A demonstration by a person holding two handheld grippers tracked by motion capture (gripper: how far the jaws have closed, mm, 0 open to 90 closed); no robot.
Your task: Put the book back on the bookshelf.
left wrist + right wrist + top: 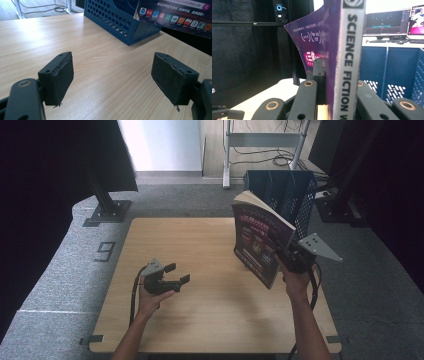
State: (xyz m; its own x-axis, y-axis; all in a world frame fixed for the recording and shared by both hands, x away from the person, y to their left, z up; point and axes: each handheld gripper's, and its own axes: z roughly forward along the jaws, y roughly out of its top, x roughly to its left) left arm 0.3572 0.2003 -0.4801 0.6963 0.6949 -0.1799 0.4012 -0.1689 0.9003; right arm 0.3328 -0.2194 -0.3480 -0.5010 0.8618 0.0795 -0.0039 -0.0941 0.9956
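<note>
Above a wooden table (210, 320), a purple magazine (257, 242) hangs clear of the surface, tilted upright in the right gripper (289, 256) just in front of a blue crate (295, 195) at the table's far right corner. Judging by the layout, the job is to file the magazine into that crate — the pick-up looks done, the lift is under way, and the drop into the crate is not yet made. Seen from the right gripper view, the jaws pinch the magazine (342, 62) near its spine, one jaw on each cover. Across the table, the left gripper (172, 279) rests low near the near-left side — its pads (61, 75) spread wide, bare wood between them, touching nothing.
</note>
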